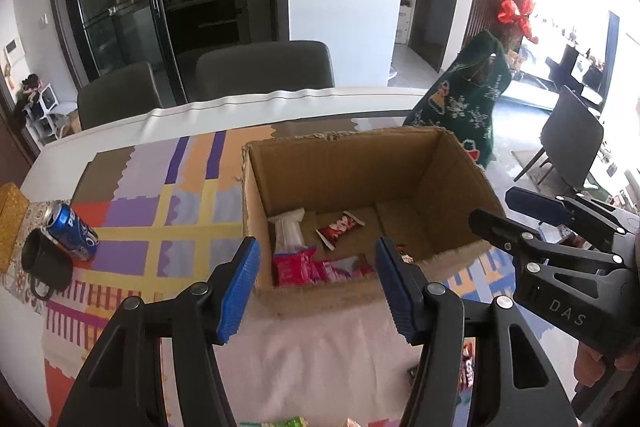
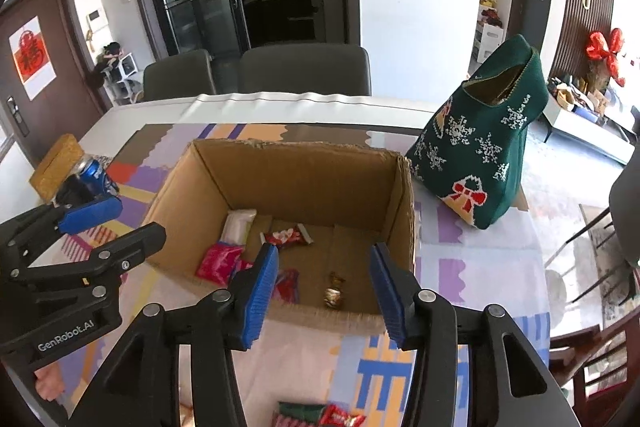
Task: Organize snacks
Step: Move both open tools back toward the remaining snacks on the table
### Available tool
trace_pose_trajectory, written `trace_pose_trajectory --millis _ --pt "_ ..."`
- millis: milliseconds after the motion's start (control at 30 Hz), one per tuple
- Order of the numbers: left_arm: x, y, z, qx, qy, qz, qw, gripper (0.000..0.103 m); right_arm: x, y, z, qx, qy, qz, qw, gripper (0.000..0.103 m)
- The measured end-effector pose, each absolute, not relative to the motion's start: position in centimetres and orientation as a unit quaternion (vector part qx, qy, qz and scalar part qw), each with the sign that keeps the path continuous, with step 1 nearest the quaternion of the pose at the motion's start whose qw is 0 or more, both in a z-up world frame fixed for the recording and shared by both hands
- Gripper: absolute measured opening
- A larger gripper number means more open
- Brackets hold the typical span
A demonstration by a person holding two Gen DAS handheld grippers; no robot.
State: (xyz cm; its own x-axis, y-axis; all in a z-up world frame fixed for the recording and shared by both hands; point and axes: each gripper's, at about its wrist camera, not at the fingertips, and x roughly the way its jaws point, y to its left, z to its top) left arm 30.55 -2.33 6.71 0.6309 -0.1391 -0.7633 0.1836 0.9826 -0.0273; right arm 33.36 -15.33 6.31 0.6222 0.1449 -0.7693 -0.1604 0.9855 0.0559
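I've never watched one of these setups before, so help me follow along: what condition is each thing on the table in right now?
left gripper: open, empty.
right gripper: open, empty.
cardboard box: open, upright, partly filled.
red wrapper: lying flat inside box.
pink packets: lying inside box.
gold candy: lying inside box.
Pepsi can: tipped on its side.
black mug: on its side.
green knitted bag: upright, mouth open.
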Motion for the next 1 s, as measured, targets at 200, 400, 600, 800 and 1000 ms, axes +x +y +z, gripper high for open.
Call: trace_pose_trajectory --millis 200,400,600,800,1000 --pt "27.0 -2.2 7.4 0.034 0.402 -0.099 0.91 0.062 30.1 -14.8 7.0 -0.009 0.411 0.104 0.905 0.049" --pt "24.0 -1.7 7.4 0.032 0.393 -0.102 0.913 0.065 27.1 -14.7 7.0 -0.013 0.401 0.102 0.91 0.055" --pt "21.0 -0.9 6.7 0.031 0.382 -0.083 0.92 0.066 24.4 -15.8 6.6 -0.001 0.392 0.068 0.917 0.059" --pt "18.7 -0.4 5.0 0.045 0.375 -0.049 0.925 0.066 22.0 -16.7 5.2 0.008 0.385 0.024 0.923 0.06" --pt "17.7 0.4 2.0 0.034 0.405 -0.037 0.913 0.066 20.4 -17.0 2.7 0.012 0.396 -0.017 0.918 0.06"
